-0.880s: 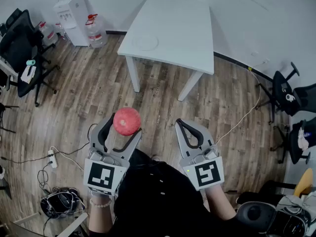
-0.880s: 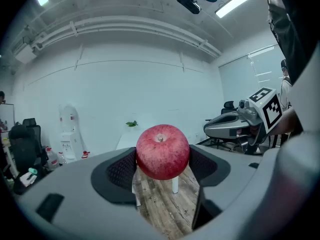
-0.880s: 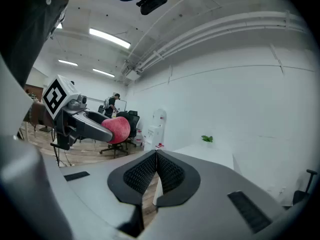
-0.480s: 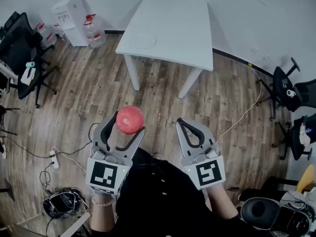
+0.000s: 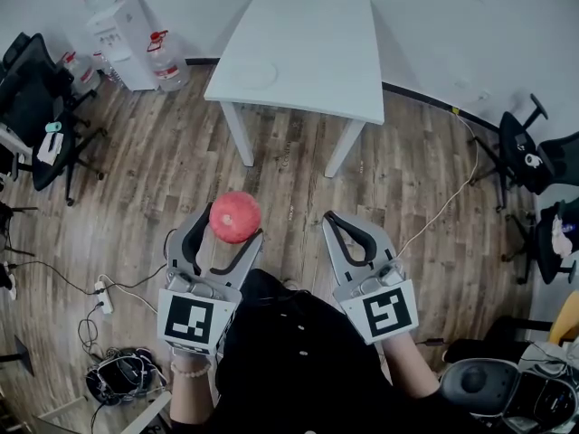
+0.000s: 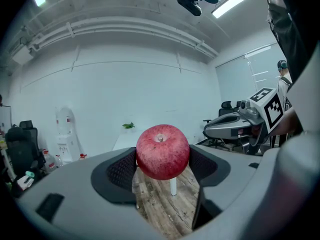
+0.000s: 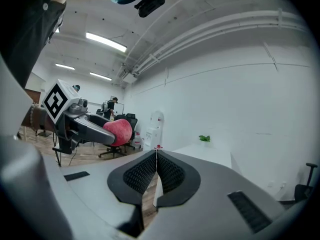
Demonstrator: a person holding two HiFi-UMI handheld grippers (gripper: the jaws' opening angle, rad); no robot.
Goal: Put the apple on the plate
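Observation:
A red apple [image 5: 234,217] sits between the pads of my left gripper [image 5: 228,226], which is shut on it and holds it above the wooden floor. In the left gripper view the apple [image 6: 162,151] fills the gap between the two dark pads, stem up. My right gripper [image 5: 332,221] hovers beside it at the same height, jaws shut with nothing between them [image 7: 156,170]. A pale plate [image 5: 255,73] lies on the near left part of the white table [image 5: 317,52], well ahead of both grippers.
A water dispenser [image 5: 122,25] and water bottles [image 5: 168,51] stand by the wall left of the table. Office chairs [image 5: 32,107] line the left side, more chairs [image 5: 534,156] the right. A power strip [image 5: 105,298] with cables lies on the floor at the left.
The room has slid a little in the head view. Both grippers keep their pose, and the apple stays in the left one.

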